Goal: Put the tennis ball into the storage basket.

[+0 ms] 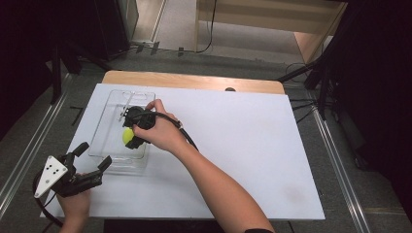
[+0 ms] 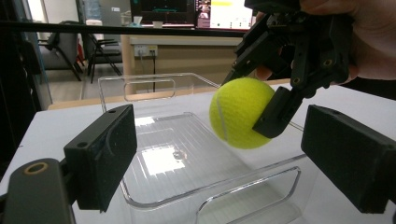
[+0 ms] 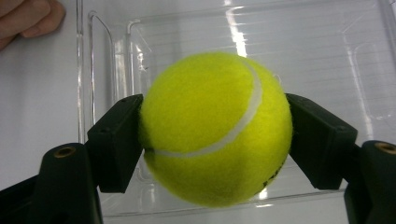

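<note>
A yellow tennis ball (image 1: 128, 136) hangs just above the floor of a clear plastic tray (image 1: 114, 114) at the table's left. My right gripper (image 1: 133, 141) is shut on the tennis ball (image 3: 215, 128), one black jaw pressed to each side, tray ribs below it. In the left gripper view the tennis ball (image 2: 239, 113) hangs over the clear tray (image 2: 168, 149), held by the right gripper (image 2: 280, 109) coming down from the upper right. My left gripper (image 1: 94, 156) stands open at the tray's near end, nothing between its fingers (image 2: 102, 156).
A white board (image 1: 233, 145) covers the wooden table (image 1: 194, 80). Dark floor, metal rails and cables lie around it. A hand's fingertips (image 3: 28, 18) rest on the white board beside the tray.
</note>
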`<state>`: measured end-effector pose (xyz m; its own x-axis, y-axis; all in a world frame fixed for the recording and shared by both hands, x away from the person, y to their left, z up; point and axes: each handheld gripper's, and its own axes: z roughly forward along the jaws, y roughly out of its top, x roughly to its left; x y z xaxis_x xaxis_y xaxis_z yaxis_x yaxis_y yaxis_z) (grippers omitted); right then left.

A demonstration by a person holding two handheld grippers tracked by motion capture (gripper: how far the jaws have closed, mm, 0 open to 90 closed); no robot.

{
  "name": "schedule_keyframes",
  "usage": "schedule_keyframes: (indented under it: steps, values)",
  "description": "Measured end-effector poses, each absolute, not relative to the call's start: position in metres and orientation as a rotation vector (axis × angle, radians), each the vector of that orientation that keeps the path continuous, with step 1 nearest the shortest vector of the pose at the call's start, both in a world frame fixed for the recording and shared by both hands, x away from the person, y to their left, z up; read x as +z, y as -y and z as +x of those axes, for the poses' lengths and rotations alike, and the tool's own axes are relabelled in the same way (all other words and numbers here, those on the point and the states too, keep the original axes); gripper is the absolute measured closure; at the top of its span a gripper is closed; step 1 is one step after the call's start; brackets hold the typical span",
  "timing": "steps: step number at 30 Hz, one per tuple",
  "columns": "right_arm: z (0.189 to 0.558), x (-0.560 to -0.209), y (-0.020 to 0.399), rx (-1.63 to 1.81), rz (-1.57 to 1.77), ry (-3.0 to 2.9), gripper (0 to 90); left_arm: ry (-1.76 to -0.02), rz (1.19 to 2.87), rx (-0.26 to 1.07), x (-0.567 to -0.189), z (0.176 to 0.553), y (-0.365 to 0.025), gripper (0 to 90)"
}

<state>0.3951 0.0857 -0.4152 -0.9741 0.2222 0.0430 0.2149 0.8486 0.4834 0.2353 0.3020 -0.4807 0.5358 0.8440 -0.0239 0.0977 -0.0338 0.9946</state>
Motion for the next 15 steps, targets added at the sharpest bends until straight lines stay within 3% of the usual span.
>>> schedule_keyframes:
  steps: [15]
  values:
    - [0.393, -0.431, -0.091, 0.690, 0.325, -3.027, 23.8, -0.846, 1.502, 0.731, -0.481, 0.235, -0.302, 11.1]
